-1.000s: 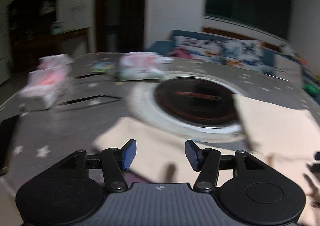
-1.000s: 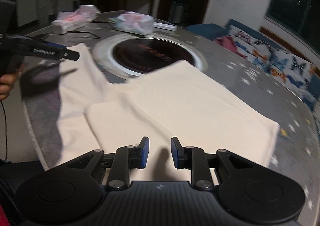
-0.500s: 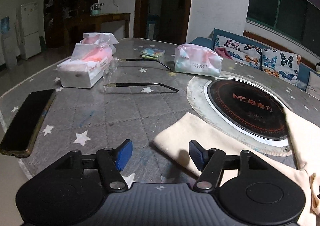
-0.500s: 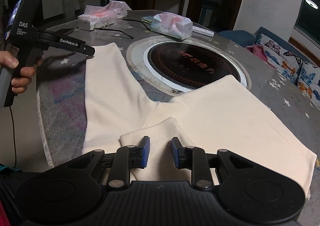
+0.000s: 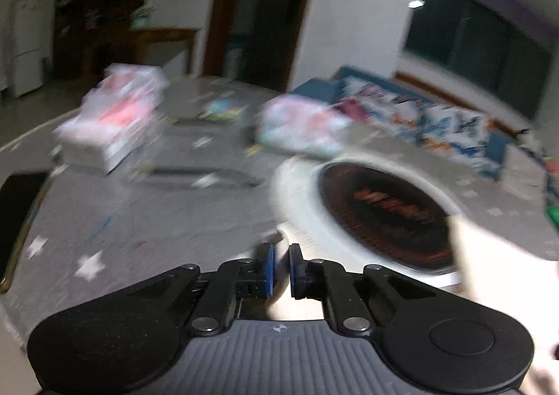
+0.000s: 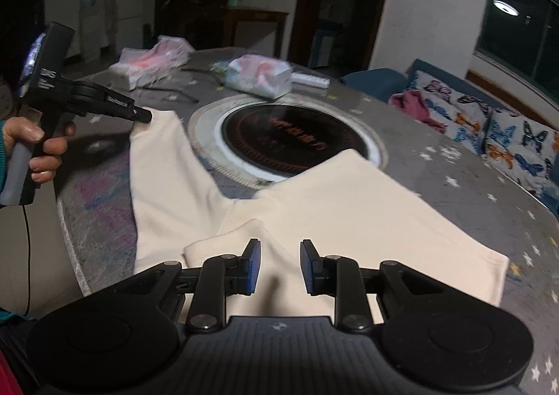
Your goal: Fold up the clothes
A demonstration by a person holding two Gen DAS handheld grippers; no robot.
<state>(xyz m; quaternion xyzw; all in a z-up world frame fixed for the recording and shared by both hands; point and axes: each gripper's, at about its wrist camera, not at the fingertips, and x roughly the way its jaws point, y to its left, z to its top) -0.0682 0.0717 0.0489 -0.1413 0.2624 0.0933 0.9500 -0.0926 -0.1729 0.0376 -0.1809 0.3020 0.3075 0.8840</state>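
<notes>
Left gripper (image 6: 148, 114), jaws pinched on the far sleeve tip of the cream long-sleeved cotton garment (image 6: 342, 206) spread over the grey star-print tablecloth (image 6: 454, 164), probably to fold it inward; right gripper (image 6: 277, 264) hovers spread above the near fabric; black round hotplate (image 6: 297, 143) and tissue packs (image 6: 258, 75) crowd the far side.

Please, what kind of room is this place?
Most likely a home living or dining room: a round table with a built-in hotpot cooker, a butterfly-print sofa by the window, and tissue packs lying about.
</notes>
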